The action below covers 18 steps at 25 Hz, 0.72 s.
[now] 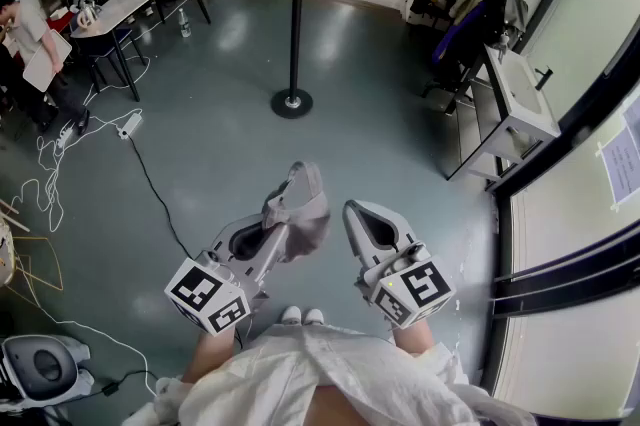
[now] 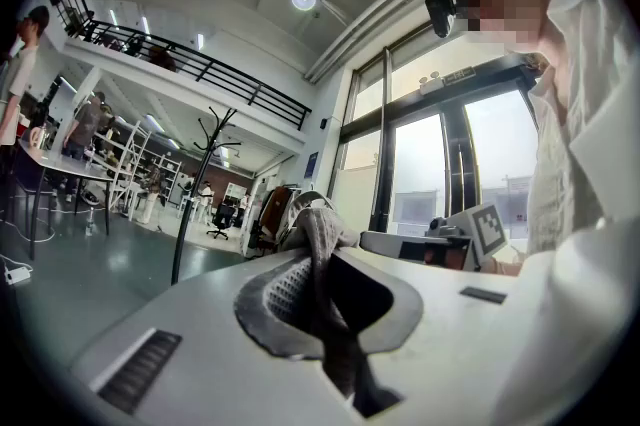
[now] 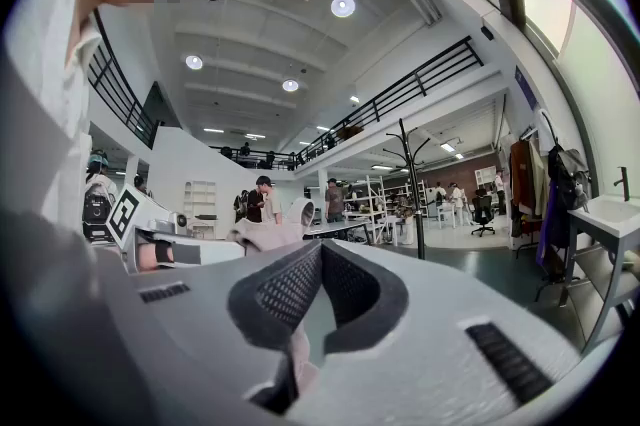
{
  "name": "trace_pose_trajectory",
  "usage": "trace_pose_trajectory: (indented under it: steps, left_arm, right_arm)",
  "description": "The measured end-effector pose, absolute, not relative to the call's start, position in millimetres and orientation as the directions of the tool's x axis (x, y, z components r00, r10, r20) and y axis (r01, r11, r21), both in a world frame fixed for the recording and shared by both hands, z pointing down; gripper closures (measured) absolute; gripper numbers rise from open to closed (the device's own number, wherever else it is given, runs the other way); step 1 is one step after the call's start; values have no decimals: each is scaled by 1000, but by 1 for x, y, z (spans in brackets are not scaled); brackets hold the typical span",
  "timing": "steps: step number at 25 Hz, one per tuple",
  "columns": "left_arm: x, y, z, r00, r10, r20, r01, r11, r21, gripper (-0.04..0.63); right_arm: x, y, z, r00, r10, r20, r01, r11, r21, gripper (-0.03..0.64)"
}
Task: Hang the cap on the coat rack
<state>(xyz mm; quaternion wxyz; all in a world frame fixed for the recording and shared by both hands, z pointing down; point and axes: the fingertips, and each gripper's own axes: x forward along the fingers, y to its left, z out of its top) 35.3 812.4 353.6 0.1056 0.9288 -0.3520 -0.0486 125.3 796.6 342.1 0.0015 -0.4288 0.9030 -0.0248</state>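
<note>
Firmly, left tongs [image 1: 278,232] clamp the grey cap [image 1: 305,204]; right tongs [image 1: 352,211] sit closed, holding nothing.

Left gripper [image 1: 283,236] is held level, clamped on the cap [image 1: 303,206]; right gripper [image 1: 352,211] is level beside it, jaws seemingly together.

Glossy grey-green floor [image 1: 230,164]. A rack [image 1: 293,100] stands mid-room on its round black base. To the left, a long table [image 1: 130,2] on dark legs, a bottle [image 1: 184,22] near it, and a power strip [image 1: 129,125] with loose white cables [image 1: 48,159].
</note>
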Motion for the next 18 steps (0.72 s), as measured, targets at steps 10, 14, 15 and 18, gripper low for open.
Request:
trace_pose_trajectory:
  steps: [10,14,15,18]
  left_arm:
    - [31,812,355,726,-688,-2,-668,-705,239,569]
    - [36,809,357,714,-700,2,-682,-695,226,569]
    - [35,807,357,708,-707,1,-689,-690,220,568]
    - [36,800,359,687,-726,-10,-707,-673,218,569]
  right_arm:
    - [117,794,347,-651,-759,21,-758,648,-71,614]
    - [120,789,347,-654,-756,8,-755,652,-72,615]
    - [120,788,347,-656,-755,1,-753,654,-73,615]
    - [117,784,351,-666,-746,-4,-743,665,-74,614]
